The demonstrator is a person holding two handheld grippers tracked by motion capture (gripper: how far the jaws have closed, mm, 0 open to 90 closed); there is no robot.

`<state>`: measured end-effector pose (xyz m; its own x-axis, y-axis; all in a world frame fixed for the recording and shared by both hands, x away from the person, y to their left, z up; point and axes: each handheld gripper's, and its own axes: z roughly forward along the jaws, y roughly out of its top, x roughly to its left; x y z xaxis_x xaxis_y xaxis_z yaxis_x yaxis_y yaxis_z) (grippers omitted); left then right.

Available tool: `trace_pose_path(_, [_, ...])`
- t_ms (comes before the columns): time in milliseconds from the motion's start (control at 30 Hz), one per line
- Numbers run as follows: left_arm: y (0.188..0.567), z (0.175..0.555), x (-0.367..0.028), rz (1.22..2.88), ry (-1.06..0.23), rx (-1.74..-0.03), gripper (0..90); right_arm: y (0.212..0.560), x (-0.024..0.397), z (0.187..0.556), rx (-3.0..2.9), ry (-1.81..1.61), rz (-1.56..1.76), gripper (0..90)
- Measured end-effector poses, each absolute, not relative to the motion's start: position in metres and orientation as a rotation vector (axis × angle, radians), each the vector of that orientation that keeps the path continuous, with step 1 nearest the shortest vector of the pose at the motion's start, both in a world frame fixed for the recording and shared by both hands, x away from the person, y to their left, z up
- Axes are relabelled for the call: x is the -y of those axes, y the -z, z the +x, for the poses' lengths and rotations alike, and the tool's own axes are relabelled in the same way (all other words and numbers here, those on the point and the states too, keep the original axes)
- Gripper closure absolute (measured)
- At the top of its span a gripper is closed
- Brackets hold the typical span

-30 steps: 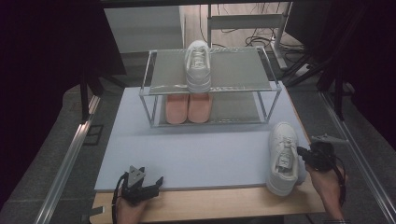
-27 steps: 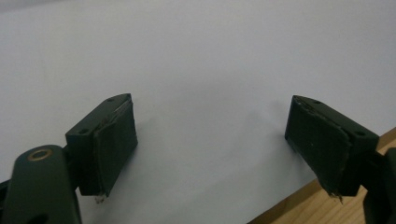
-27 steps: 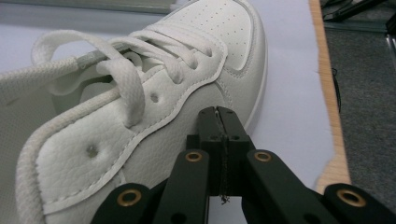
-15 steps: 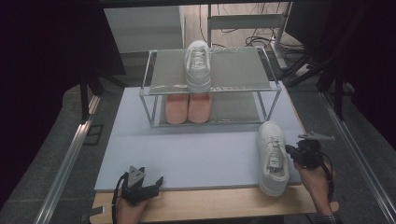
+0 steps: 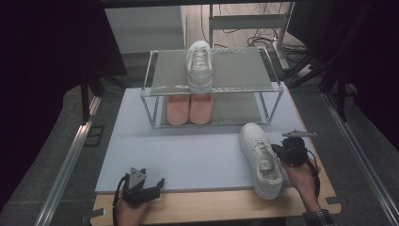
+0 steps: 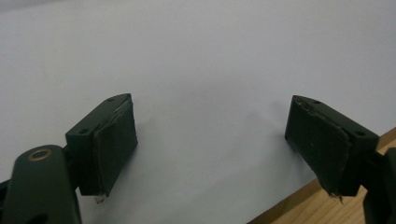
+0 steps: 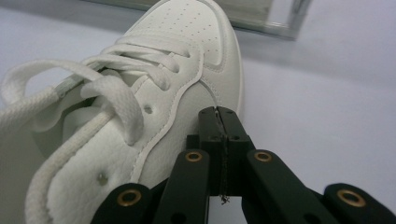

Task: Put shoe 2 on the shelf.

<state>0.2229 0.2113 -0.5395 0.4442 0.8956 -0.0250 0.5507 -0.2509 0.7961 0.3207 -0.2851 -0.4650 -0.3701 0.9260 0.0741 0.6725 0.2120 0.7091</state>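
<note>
Gleaming white laced sneaker (image 5: 261, 158) beside closed right tool (image 5: 281, 151)

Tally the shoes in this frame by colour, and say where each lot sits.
White sneakers: 2, one on the rack's top shelf, one on the mat beside the right hand-held gripper
Salmon-pink shoes: 2, side by side on the rack's lower shelf
Total: 4 shoes
</note>
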Motion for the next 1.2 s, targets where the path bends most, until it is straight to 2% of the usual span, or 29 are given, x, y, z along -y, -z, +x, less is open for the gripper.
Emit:
trace_pose_path(267, [0.539, 0.223, -0.211, 1.933, -0.573, -1.215, 16.3, 0.464, 0.275, 0.324, -2.168, -0.961, 1.458, 89.4])
trace_pose_path(733, [0.539, 0.223, -0.211, 1.935, -0.574, -1.215, 16.3, 0.448, 0.301, 0.301, -2.182, -1.07, 1.481, 79.3])
trace_pose_path(1200, [0.539, 0.223, -0.211, 1.935, -0.573, -1.215, 16.3, 0.428, 0.304, 0.273, -2.208, -1.187, 1.458, 68.4])
